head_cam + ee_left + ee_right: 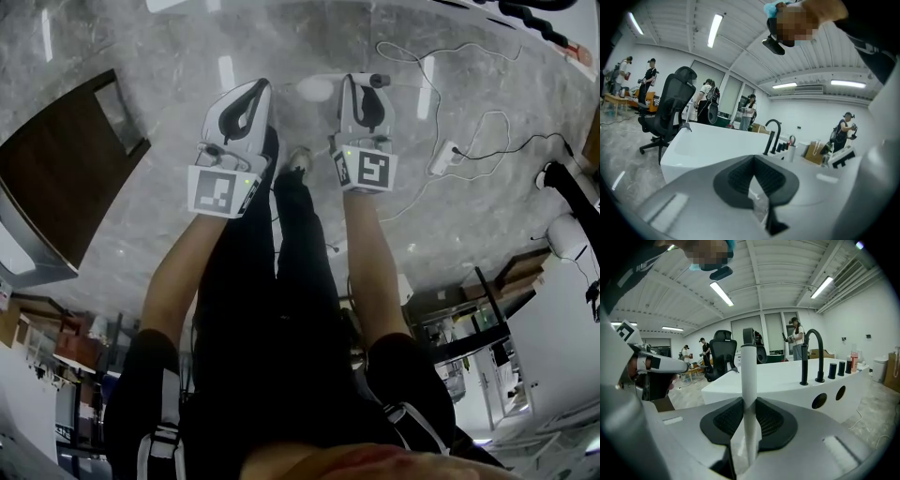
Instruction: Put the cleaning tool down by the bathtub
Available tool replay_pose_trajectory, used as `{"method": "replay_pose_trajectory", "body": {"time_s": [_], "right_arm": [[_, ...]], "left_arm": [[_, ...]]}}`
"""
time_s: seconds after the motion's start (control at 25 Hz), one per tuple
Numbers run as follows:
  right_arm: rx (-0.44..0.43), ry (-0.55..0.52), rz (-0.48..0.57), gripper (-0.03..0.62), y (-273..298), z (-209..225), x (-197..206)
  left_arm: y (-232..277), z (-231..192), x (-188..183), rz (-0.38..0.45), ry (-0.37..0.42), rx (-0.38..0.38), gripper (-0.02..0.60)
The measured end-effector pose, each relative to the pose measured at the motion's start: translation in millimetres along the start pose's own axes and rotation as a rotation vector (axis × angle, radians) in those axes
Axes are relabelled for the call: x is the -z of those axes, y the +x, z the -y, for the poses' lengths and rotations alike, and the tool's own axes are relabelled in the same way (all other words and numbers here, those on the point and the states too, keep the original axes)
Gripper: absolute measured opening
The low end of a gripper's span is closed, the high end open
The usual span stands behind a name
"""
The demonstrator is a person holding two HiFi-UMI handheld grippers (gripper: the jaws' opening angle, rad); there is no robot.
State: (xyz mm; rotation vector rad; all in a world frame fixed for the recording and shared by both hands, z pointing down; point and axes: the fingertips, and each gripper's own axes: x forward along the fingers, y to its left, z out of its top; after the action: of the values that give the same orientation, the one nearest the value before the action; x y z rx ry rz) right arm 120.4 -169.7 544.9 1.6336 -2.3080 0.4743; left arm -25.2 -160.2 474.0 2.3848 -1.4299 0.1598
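Observation:
My right gripper point(364, 89) is shut on the white handle of the cleaning tool point(749, 380). The handle stands upright between the dark pads point(771, 420), and its dark end point(748, 336) rises above them. In the head view the tool's grey end point(378, 81) pokes out past the right gripper. My left gripper point(249, 96) is beside it, jaws together with nothing held, as the left gripper view point(754, 161) also shows. The white bathtub point(787, 376) with a black curved faucet point(811, 355) stands ahead of both grippers, and in the left gripper view the bathtub point(708, 145) is a short way off.
A black office chair point(670, 112) stands left of the tub. Several people stand at the back of the room. Cables and a power strip point(442, 157) lie on the grey marble floor to the right. A dark wooden cabinet point(66, 159) is on the left. Bottles point(791, 152) stand by the faucet.

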Motion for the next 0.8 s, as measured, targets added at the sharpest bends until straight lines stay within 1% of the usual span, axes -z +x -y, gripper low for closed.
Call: {"method": "replay_pose_trajectory", "body": {"time_s": [0.24, 0.4, 0.6, 0.8], "right_arm": [[-0.004, -0.015, -0.009, 0.084, 27.6, 1.6, 36.3], [-0.009, -0.025, -0.017, 0.084, 42.0, 3.3, 62.6], [-0.027, -0.046, -0.026, 0.084, 58.4, 7.2, 98.0], [-0.041, -0.053, -0.027, 0.084, 67.2, 7.5, 128.8]], "left_arm": [[12.6, -8.0, 24.2, 0.003, -0.021, -0.002, 0.008], [18.5, -15.3, 44.0, -0.001, -0.02, -0.007, 0.008], [36.9, -20.7, 58.9, 0.045, -0.016, -0.012, 0.008], [40.0, -22.9, 78.8, 0.052, -0.016, -0.003, 0.008]]}}
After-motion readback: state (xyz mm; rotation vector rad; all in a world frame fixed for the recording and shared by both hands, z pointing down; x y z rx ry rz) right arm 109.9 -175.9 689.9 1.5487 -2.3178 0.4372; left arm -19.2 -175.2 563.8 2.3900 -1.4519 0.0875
